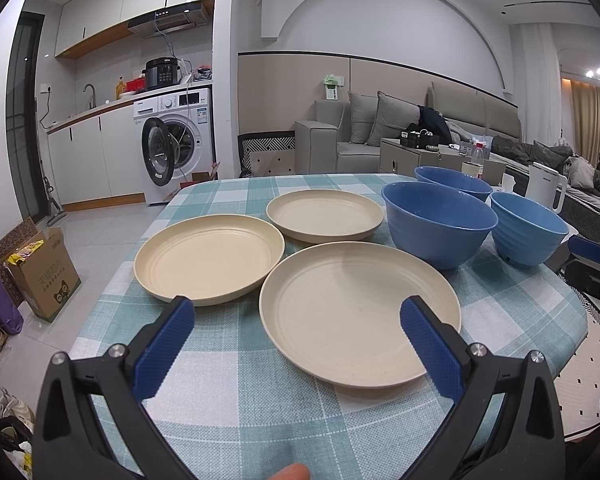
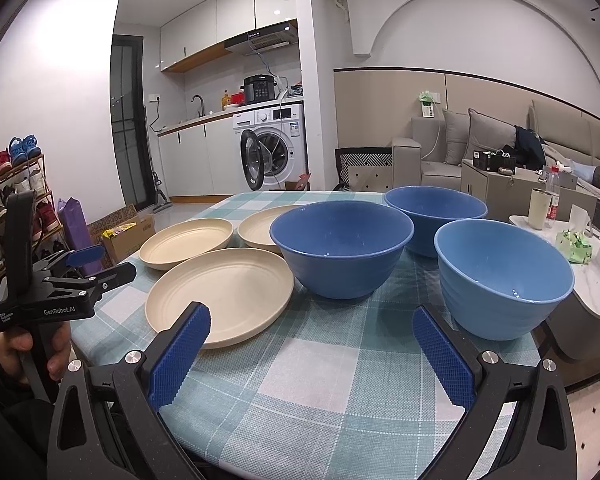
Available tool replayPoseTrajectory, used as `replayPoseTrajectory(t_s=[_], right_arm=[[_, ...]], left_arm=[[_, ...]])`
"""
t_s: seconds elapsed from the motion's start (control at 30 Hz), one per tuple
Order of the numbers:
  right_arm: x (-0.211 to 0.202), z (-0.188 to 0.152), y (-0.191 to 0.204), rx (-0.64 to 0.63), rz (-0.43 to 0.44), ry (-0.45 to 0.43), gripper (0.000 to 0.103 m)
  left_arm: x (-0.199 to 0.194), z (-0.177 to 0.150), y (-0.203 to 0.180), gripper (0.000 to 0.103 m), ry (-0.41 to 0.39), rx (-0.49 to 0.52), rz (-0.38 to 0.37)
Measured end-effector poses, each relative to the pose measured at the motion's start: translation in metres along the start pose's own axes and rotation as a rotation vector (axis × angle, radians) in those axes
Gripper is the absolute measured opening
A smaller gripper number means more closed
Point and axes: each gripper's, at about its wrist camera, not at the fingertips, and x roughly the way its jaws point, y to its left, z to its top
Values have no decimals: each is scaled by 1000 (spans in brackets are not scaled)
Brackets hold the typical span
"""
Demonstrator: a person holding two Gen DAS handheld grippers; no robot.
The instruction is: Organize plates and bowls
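Left tool (image 1: 296, 324) and right tool (image 2: 311, 332) both spread wide, empty, poised above checked tabletop (image 2: 340, 380). Three cream plates (image 1: 360, 312) laid flat, clustered left; three blue bowls (image 2: 342, 248) upright, clustered right. Nearest plate between left tool's fingers, untouched.

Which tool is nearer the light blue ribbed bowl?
Right. The right tool sits open just before the light blue ribbed bowl; the left tool hovers open over the nearest cream plate, farther away.

On the tabletop (image 2: 320, 380) we see three plates (image 2: 220, 292) clustered at left. Three bowls (image 2: 342, 250) stand to their right, one behind the other two.
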Motion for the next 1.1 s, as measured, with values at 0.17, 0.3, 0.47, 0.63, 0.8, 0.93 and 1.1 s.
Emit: replayPoseTrajectory(t_s=[0.17,0.3,0.47,0.63,0.8,0.93,1.1], right_arm=[[0,0,0,0,0,0,103],[0,0,0,0,0,0,103],[0,-1,0,0,0,0,103],[0,-1,0,-1,0,0,103],[0,0,0,-1,-1,0,103],[1,0,0,-1,-5,0,103],[-2,2,-1,-6,-11,-2,103]], left_arm=[[0,0,1,103,-2,0,0],[0,0,1,103,0,0,1],[0,0,1,103,-1,0,1],[0,0,1,103,-1,0,0],[-1,1,3,103,-7,-3,-1],[-2,3,5,103,-9,-8,-1],[-2,6,8,103,-4,-11,11]])
